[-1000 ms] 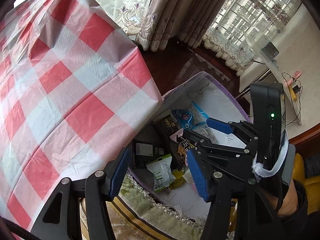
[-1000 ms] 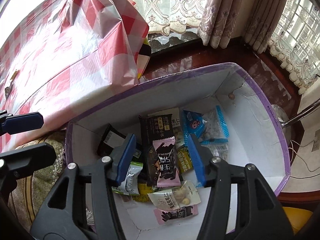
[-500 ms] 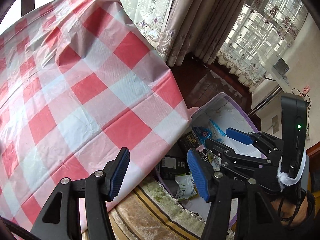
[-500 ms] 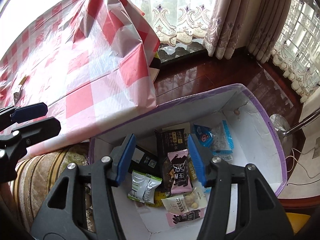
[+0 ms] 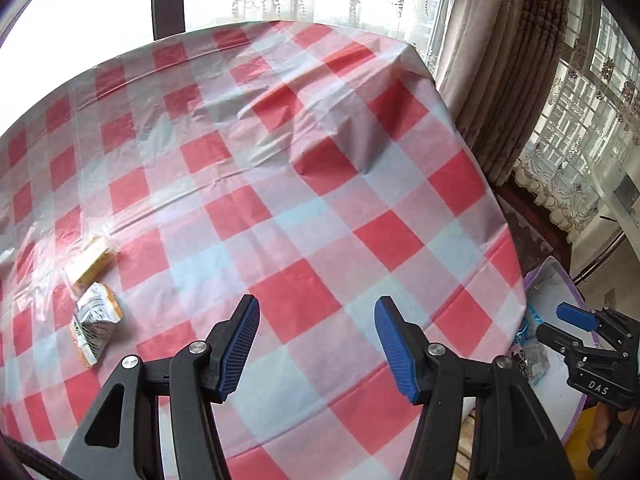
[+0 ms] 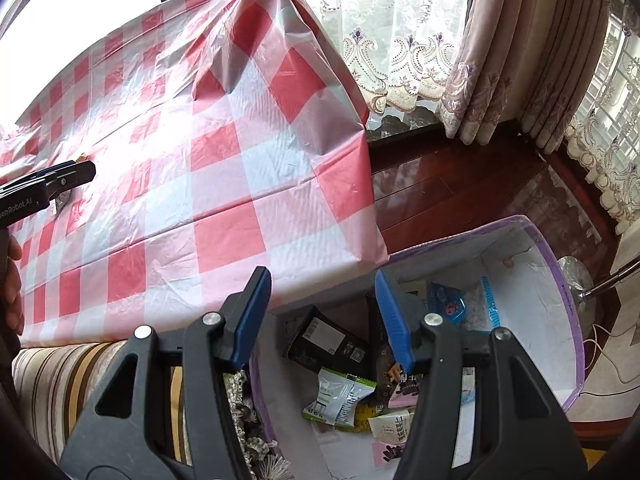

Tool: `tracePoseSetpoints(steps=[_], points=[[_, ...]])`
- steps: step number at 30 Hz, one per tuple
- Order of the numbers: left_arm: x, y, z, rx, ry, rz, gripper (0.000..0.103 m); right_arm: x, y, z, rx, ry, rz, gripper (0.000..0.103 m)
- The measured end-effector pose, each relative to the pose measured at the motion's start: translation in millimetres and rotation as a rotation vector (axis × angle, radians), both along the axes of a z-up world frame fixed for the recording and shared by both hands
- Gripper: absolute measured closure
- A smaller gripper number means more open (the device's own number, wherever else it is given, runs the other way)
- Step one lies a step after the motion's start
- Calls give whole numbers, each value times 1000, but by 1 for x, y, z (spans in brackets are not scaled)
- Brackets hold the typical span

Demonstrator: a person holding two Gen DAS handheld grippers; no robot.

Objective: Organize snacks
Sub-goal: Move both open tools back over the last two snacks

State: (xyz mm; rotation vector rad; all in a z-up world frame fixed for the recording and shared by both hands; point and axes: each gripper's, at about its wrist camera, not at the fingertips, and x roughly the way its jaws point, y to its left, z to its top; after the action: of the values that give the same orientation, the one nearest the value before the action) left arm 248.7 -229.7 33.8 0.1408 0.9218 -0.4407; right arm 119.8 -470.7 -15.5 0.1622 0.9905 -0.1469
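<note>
Left hand-held gripper point(image 5: 316, 346) is hovering over the checked cloth with its jaws spread wide, nothing between the blue pads point(image 5: 240, 346). Right hand-held gripper point(image 6: 322, 316) is likewise standing open and empty, positioned above the near rim of the purple-edged box point(image 6: 568, 312).

Directly beneath the right gripper, snack packets are lying loose on the box floor: a green-and-white packet point(image 6: 340, 394), a black packet point(image 6: 328, 340) just behind it, a pink-and-dark wrapper point(image 6: 404, 392) partly hidden by the right finger, and a blue-trimmed clear packet point(image 6: 460, 308) toward the far wall. The box is sitting below the edge of the surface, beside a striped cushion point(image 6: 60, 380).

Farther out on the surface point(image 5: 320, 208), covered by the red-and-white checked cloth, two snacks are resting well to the left of the left gripper: a silver-and-orange packet point(image 5: 96, 322) and, just beyond it and nearly touching, a clear-wrapped yellow snack point(image 5: 90, 258).

Past the surface, lace curtains point(image 6: 384, 52) and heavier drapes point(image 5: 508, 60) are hanging at the window.
</note>
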Motion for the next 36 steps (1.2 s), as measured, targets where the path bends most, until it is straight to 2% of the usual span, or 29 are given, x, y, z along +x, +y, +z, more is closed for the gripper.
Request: tracePoseSetpoints(steps=[4,9,20,27,36], points=[[22,49,2,32,-48,55,42,7,9,-1,2,4,11,45],[39,95,3,89,-92,47,42,19,22,0,-1,12,34,45],[53,145,-34,220,-34,-21,42,53,58,14,-10,-16,110,45],[66,145,-50,203,-3,-48,45,89,104,27,-14,-58,204,45],[67,156,-48,74,29,-46,54,146,181,37,-6,-103,334,39]])
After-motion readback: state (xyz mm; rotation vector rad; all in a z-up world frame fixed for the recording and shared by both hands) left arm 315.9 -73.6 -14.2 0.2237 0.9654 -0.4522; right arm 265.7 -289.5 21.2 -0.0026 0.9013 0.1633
